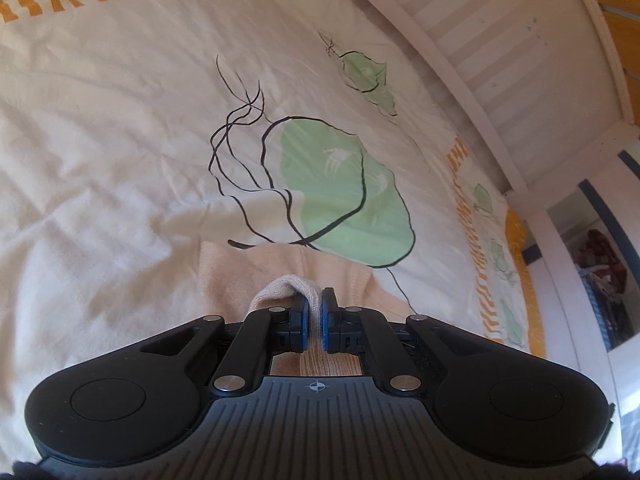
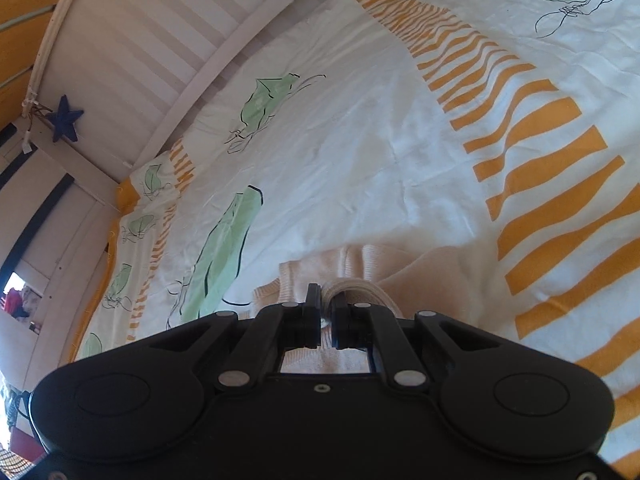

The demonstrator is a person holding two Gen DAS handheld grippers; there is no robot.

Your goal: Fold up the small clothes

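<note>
A small cream knitted garment (image 1: 280,268) lies on the bed cover just beyond my left gripper (image 1: 314,304). That gripper is shut on a ribbed edge of it, and the knit bulges out over the blue-padded fingertips. In the right wrist view the same garment (image 2: 360,268) spreads ahead and to the right. My right gripper (image 2: 327,306) is shut on another ribbed edge, and a fold of knit loops out past its tips. The rest of the garment is hidden under both gripper bodies.
The bed cover (image 1: 120,140) is cream with green leaf prints and orange stripes (image 2: 540,184). A white slatted bed frame (image 1: 460,32) runs along the far side, with a blue star (image 2: 66,118) hung on it. A shelf with clothes (image 1: 604,280) stands beyond the bed end.
</note>
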